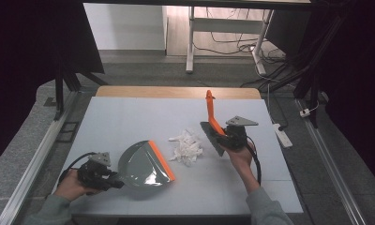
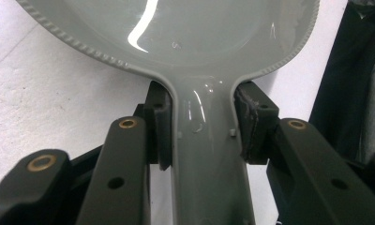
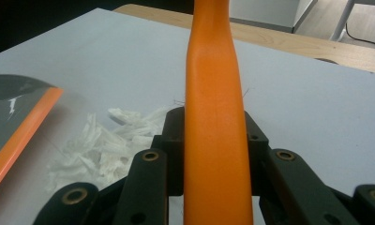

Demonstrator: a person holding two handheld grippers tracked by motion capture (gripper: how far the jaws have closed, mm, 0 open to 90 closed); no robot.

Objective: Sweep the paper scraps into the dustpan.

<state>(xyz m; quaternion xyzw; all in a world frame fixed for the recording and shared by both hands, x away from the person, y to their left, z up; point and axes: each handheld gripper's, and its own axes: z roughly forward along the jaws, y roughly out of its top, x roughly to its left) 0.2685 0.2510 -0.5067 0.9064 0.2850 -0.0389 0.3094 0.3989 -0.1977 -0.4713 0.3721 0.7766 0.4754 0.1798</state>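
While the left tool (image 1: pixel 111 180) is clamped tight on the grey handle of the dustpan (image 1: pixel 146 164), its pads pressing both sides of the neck, the pan lies flat near the front-left part of the tabletop (image 1: pixel 129 117) with its orange lip turned toward the middle. The right tool (image 1: pixel 225 138) is likewise closed hard on the orange handle of the brush (image 1: pixel 213 123), which stands right of centre, head down by the tabletop and handle tip pointing toward the far edge. Between pan and brush, around the middle of the tabletop, lies the heap of white paper scraps (image 1: pixel 186 146), apart from both.

The scraps look light and loose, so a quick or steep stroke would likely scatter them toward the far or front edge instead of pushing them onto the lip. If the pan's lip lifts off the surface, the shreds could slide underneath. A hard push could also shove the pan backward, since it is held at the handle end alone. The brush may twist in its grip under side load.
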